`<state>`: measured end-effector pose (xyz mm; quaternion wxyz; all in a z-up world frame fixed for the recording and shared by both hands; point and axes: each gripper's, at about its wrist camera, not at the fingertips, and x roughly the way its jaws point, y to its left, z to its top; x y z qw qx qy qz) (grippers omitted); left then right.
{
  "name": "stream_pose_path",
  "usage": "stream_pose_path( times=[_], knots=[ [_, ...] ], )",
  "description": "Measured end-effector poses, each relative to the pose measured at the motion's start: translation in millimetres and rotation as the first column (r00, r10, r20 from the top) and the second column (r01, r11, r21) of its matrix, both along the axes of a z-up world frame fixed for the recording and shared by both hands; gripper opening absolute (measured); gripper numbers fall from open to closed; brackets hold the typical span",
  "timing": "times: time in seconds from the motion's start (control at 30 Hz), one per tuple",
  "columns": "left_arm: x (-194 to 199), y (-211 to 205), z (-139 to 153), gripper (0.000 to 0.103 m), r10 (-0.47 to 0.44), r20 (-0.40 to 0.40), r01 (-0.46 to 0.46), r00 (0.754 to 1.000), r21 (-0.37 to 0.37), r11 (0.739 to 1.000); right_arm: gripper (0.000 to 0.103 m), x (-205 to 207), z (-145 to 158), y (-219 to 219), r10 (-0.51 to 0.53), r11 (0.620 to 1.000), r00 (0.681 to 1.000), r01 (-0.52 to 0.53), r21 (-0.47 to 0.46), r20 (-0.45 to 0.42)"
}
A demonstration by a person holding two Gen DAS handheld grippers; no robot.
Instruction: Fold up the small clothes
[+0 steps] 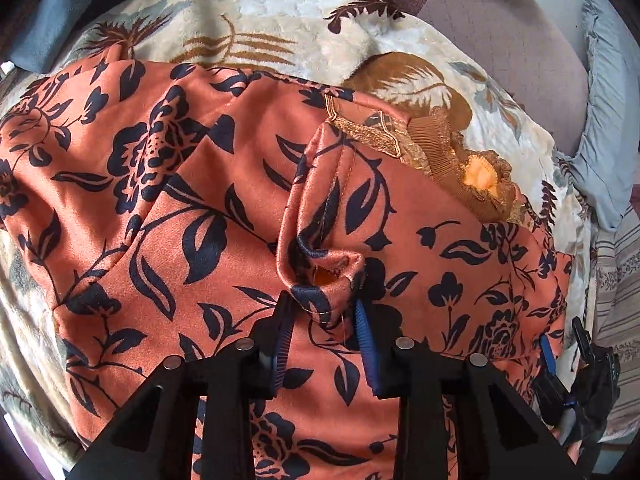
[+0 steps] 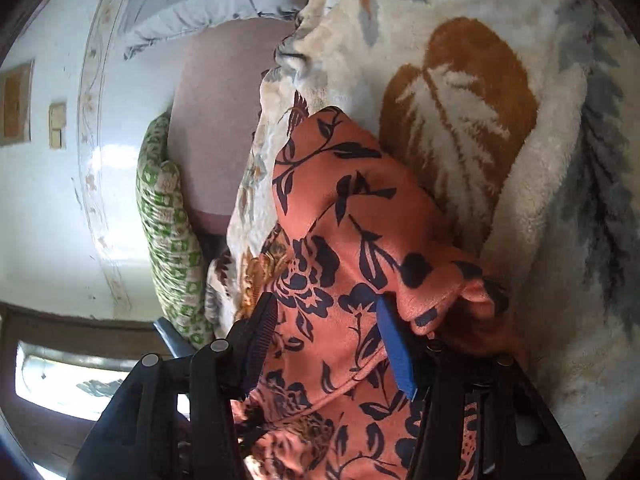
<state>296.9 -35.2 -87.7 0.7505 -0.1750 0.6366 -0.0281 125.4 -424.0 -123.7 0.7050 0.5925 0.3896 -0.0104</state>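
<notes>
Your left gripper jaws pinch the orange floral garment at lower centre; right gripper jaws straddle it, grip uncertain. Soft, slippery: hold seams.

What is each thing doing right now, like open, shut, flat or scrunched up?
Orange garment with dark blue flowers: rumpled, not yet folded, cuff and edge pinched.
Left gripper: shut on the sleeve cuff.
Right gripper: shut on the garment.
Cream fleece blanket with brown leaves: spread out, wrinkled.
Green patterned pillow: propped against the wall.
</notes>
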Motion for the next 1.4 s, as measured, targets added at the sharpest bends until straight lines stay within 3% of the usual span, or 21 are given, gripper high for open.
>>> stream_pose_path(
  times=[0.13,0.3,0.33,0.4,0.43,0.47,0.53,0.6,0.67,0.77,0.8,0.97,1.07,1.1,1.17,1.3,1.4],
  knots=[
    [-4,1,-3,0.031,-0.009,-0.009,0.008,1.0,-0.041,0.999,0.054,-23,6,1,-0.035,0.999,0.999,0.034,0.038,0.014],
    [-1,-2,-14,0.049,0.027,-0.043,-0.03,0.999,-0.077,0.997,0.052,-39,-8,-11,-0.117,0.993,0.993,0.118,0.028,-0.024],
    [1,-1,-13,0.047,0.038,-0.038,-0.041,0.999,-0.083,0.996,0.053,-35,-9,-15,-0.128,0.992,0.992,0.128,0.021,-0.017],
    [7,-2,-7,0.023,0.042,-0.013,-0.043,0.999,-0.054,0.998,0.049,-19,-10,-21,-0.112,0.994,0.994,0.112,0.01,0.005],
    [5,-2,-3,0.009,0.042,-0.011,-0.042,0.999,-0.04,0.998,0.016,-11,-7,-24,-0.096,0.995,0.995,0.096,-0.012,0.012],
    [4,-1,0,0.009,0.042,-0.013,-0.042,0.999,-0.056,0.998,0.004,-6,-1,-27,-0.076,0.997,0.996,0.077,-0.014,0.037],
    [-8,0,6,0.01,0.02,-0.019,-0.021,1.0,-0.048,0.999,0.004,-9,27,-32,-0.042,0.998,0.989,0.049,-0.044,0.145],
    [-17,-3,0,0.01,-0.003,-0.033,0.002,0.999,-0.029,1.0,0.004,-17,52,-32,0.05,0.985,0.984,-0.02,-0.171,0.172],
    [-23,-8,-12,0.01,-0.011,-0.058,0.012,0.998,0.003,1.0,0.004,-26,46,-29,0.102,0.97,0.989,-0.075,-0.231,0.106],
    [-29,-12,-10,0.011,-0.028,-0.033,0.029,0.999,0.029,0.999,0.004,-40,5,-29,0.114,0.96,0.992,-0.123,-0.25,-0.048],
    [-30,-12,-8,0.011,-0.041,-0.037,0.042,0.998,0.027,0.999,0.002,-46,-4,-30,0.111,0.966,0.993,-0.117,-0.228,-0.04],
    [-54,-3,16,0.013,-0.14,0.034,0.142,0.99,-0.075,0.987,0.015,-60,21,-32,0.142,0.969,0.989,-0.149,-0.198,-0.051],
    [-67,-1,33,0.024,-0.175,0.122,0.189,0.977,-0.118,0.975,0.02,-64,63,-35,0.161,0.934,0.987,-0.142,-0.329,0.03],
    [-66,0,36,0.027,-0.167,0.143,0.184,0.975,-0.114,0.976,0.027,-60,76,-38,0.154,0.917,0.986,-0.117,-0.382,0.067],
    [-62,1,38,0.029,-0.145,0.159,0.161,0.977,-0.093,0.983,0.068,-39,87,-44,0.158,0.887,0.983,-0.1,-0.451,0.094],
    [-57,15,38,0.03,-0.082,0.129,0.1,0.988,-0.137,0.986,0.07,28,65,-41,0.242,0.841,0.969,-0.231,-0.49,-0.042],
    [-45,5,33,0.032,-0.101,0.115,0.112,0.988,-0.093,0.989,0.07,66,37,-30,0.271,0.785,0.945,-0.328,-0.526,-0.185]
  ],
)
